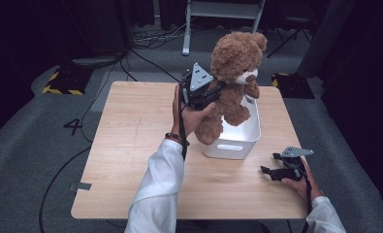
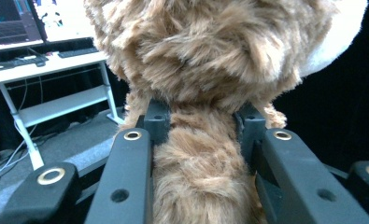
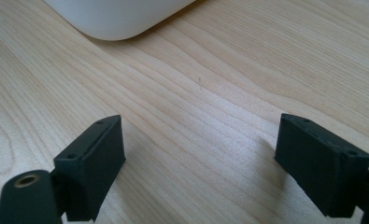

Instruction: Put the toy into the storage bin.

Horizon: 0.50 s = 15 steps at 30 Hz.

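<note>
A brown teddy bear [image 1: 232, 73] hangs upright above the white bin [image 1: 237, 141], its feet over the bin's left rim. My left gripper [image 1: 217, 90] is shut on the bear's back, just below the head. In the left gripper view the two black jaws press into the fur of the teddy bear [image 2: 198, 154] from both sides, with the head above them. My right gripper [image 1: 267, 164] rests low on the table at the front right, and its jaws stand wide open with bare wood between them. The right gripper [image 3: 200, 154] points toward the bin's rounded corner [image 3: 117, 18].
The light wooden table [image 1: 131, 145] has free surface left of and in front of the bin. Beyond the table lie grey floor, cables and a white desk frame [image 1: 223, 14]. A desk with monitors [image 2: 37, 28] stands behind the bear.
</note>
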Tool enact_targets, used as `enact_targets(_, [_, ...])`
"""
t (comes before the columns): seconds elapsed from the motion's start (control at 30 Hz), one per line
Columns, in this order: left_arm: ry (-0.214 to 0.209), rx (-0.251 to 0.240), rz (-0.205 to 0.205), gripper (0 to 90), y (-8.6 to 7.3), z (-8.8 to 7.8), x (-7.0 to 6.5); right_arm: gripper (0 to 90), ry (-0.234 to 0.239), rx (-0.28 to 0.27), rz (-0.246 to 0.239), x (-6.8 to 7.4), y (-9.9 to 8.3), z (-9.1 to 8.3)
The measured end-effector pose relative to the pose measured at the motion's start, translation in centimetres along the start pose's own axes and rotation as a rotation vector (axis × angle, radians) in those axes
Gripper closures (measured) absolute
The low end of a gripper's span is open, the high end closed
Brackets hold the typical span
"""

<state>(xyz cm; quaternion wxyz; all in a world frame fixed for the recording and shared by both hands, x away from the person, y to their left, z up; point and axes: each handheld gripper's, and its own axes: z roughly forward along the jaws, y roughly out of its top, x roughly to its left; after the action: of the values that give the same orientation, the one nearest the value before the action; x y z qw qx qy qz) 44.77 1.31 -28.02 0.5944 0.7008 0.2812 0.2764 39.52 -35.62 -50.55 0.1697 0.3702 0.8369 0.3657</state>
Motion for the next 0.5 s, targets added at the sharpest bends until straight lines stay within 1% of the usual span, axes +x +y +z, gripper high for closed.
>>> enact_targets(0.27, [0.007,0.009,-0.002,66.5,-0.2,1.9,-0.8,15.6,0.0,0.0,0.0,0.0,0.0,0.0])
enact_targets(0.4, [0.02,0.015,-0.012,66.5,-0.3,2.9,-0.9,15.6,0.0,0.0,-0.001,0.0,0.0,0.0])
enact_targets(0.5, [0.037,0.01,-0.032,66.4,-0.5,3.4,-0.8,15.5,0.0,0.0,-0.001,0.0,0.0,0.0])
